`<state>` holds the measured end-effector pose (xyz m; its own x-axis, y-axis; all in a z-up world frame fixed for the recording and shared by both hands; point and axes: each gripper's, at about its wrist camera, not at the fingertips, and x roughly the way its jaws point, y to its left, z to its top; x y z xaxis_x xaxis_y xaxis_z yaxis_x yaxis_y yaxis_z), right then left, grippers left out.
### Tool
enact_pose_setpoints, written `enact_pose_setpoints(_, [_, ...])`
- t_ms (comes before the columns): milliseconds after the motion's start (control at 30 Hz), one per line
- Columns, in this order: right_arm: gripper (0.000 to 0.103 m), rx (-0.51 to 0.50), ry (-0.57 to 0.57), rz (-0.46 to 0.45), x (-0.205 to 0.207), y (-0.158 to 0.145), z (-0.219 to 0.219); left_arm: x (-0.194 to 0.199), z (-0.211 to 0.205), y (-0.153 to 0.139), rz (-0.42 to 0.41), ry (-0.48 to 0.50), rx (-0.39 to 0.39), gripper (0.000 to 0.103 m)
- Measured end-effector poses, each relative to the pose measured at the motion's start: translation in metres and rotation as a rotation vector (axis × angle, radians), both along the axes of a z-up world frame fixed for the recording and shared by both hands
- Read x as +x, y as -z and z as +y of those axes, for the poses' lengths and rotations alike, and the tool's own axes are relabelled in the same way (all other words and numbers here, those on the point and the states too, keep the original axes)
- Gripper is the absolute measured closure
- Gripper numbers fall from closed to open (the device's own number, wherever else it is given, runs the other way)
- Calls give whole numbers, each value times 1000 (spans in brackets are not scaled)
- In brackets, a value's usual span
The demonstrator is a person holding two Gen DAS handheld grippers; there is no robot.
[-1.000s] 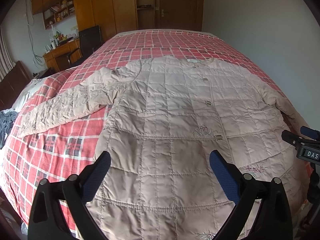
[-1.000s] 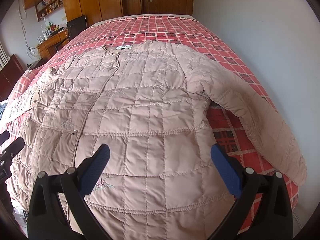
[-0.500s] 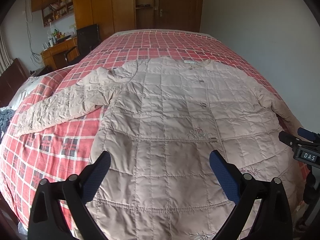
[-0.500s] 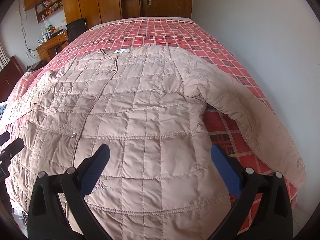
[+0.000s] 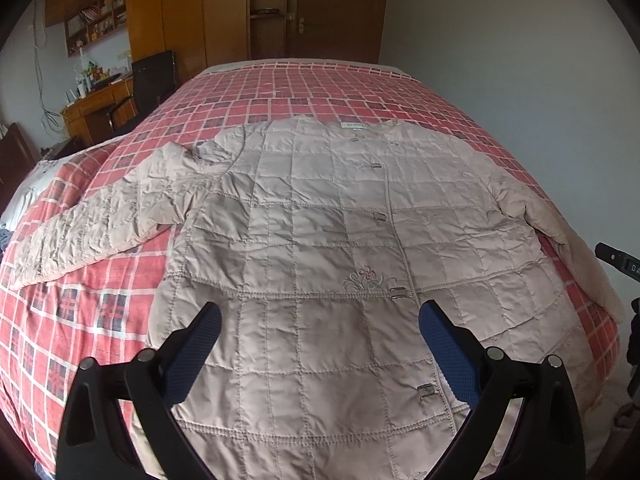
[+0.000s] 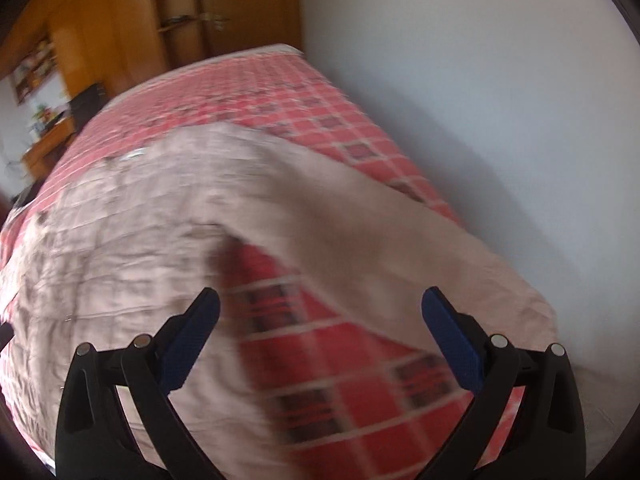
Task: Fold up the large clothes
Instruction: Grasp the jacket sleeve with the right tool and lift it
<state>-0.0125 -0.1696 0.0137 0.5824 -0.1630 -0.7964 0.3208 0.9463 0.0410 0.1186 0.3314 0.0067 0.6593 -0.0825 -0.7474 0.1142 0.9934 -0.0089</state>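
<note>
Quilted matt cloth jacket (image 5: 320, 248) (metal clasps (image 5: 398, 291))

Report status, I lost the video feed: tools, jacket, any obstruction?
Left tool open, over the jacket's hem. Right tool open, empty, aimed toward the right sleeve. Jacket flat on the bed, front up, unfolded. Nothing in the way.

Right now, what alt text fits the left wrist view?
A beige quilted jacket lies flat, buttoned, sleeves spread, on a bed with a red plaid bedspread. The open left gripper hovers over its lower half, holding nothing; wooden wardrobes stand behind.
</note>
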Motion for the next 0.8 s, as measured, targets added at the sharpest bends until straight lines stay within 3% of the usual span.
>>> enact_pose_setpoints(200, [3, 29, 220, 135, -22, 23, -120, 3, 0, 8, 12, 6, -11, 4])
enact_pose_setpoints(500, [4, 129, 363, 236, -55, 69, -200, 3, -7, 9, 15, 31, -6, 4])
enact_pose_setpoints(533, [9, 149, 359, 240, -55, 72, -199, 3, -8, 8, 13, 32, -5, 4])
enact_pose_setpoints(633, [39, 269, 326, 232, -54, 82, -203, 2, -8, 8, 8, 35, -2, 4])
enact_pose_setpoints(667, [45, 317, 323, 230, -54, 84, -205, 2, -9, 7, 9, 34, -4, 4])
enact_pose_setpoints(700, [49, 332, 322, 227, -52, 84, -204, 2, -8, 8, 11, 34, -6, 4])
enact_pose_setpoints(800, [77, 323, 303, 206, -51, 77, -199, 2, -8, 9, 16, 32, -6, 4])
